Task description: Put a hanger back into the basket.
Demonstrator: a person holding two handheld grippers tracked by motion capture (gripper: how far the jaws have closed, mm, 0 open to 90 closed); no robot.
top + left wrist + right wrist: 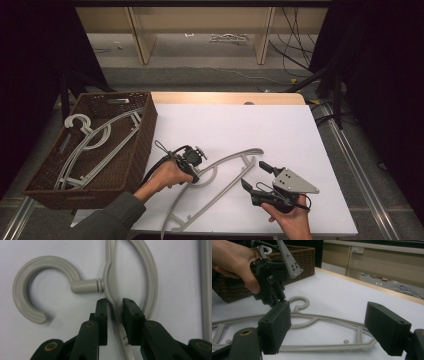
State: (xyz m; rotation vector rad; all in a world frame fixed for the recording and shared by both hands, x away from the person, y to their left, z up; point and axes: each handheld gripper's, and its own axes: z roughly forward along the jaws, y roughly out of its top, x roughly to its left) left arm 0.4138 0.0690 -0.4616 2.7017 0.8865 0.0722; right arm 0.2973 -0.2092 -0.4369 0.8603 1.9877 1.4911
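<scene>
The grey plastic hanger lies flat on the white table, its long axis running diagonally, hook toward the wicker basket. The left gripper straddles its neck just below the hook, jaws slightly apart, not yet pinching. The right gripper hovers spread wide just beside the hanger's far arm. The basket, already holding another hanger, sits to the left across bare table.

I've got a pale grey hanger lying on the plain white bench, and my left gripper shows black jaws with small brass-coloured rivets. Off to the side sits a dark brown woven basket, more grey hangers inside.
</scene>
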